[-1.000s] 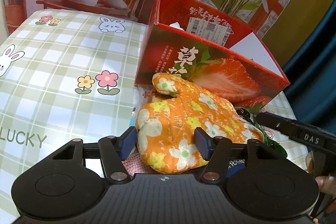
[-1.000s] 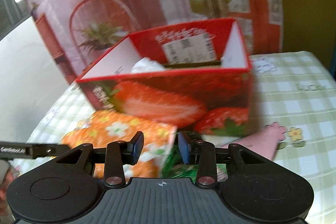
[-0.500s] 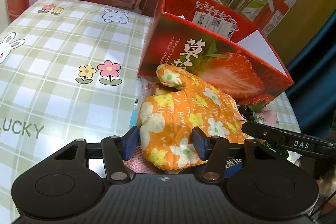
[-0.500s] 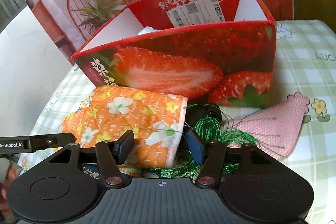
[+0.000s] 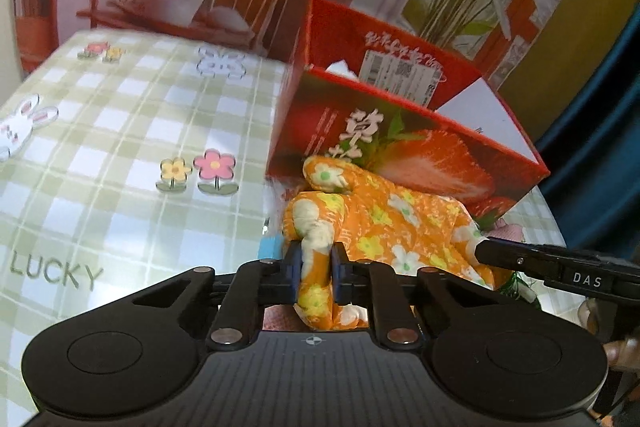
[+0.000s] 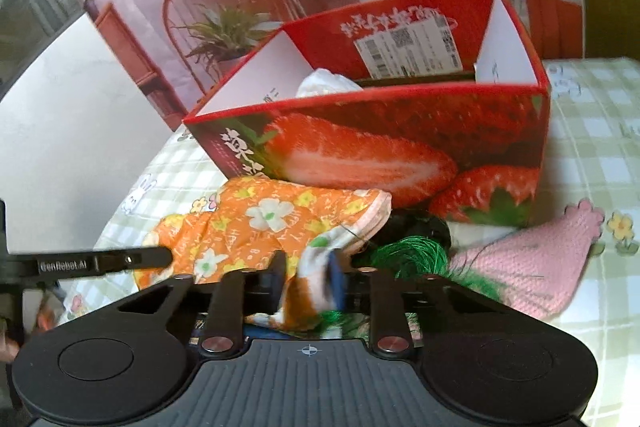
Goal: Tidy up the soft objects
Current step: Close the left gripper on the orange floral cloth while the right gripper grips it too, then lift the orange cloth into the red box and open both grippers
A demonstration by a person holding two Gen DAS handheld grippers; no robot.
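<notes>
**Orange mitt pinched at both ends**

Orange quilted oven mitt [image 5: 384, 227], printed with white and yellow flowers, lies on the green-checked worktop [image 5: 120, 163] against the front of one red cardboard strawberry box [image 5: 404, 151]. The left gripper [image 5: 316, 269] has just been closing and now clamps a bunched fold of the mitt's rounded end between its blue pads. The right gripper [image 6: 307, 277] has likewise just been closing and pinches the mitt's white-trimmed cuff edge. Beside the cuff sit one tangle of shiny green thread [image 6: 408, 255] and one pink knitted cloth [image 6: 532, 267] with a scalloped corner. Something white and crumpled [image 6: 326, 85] shows inside the open box.
</notes>
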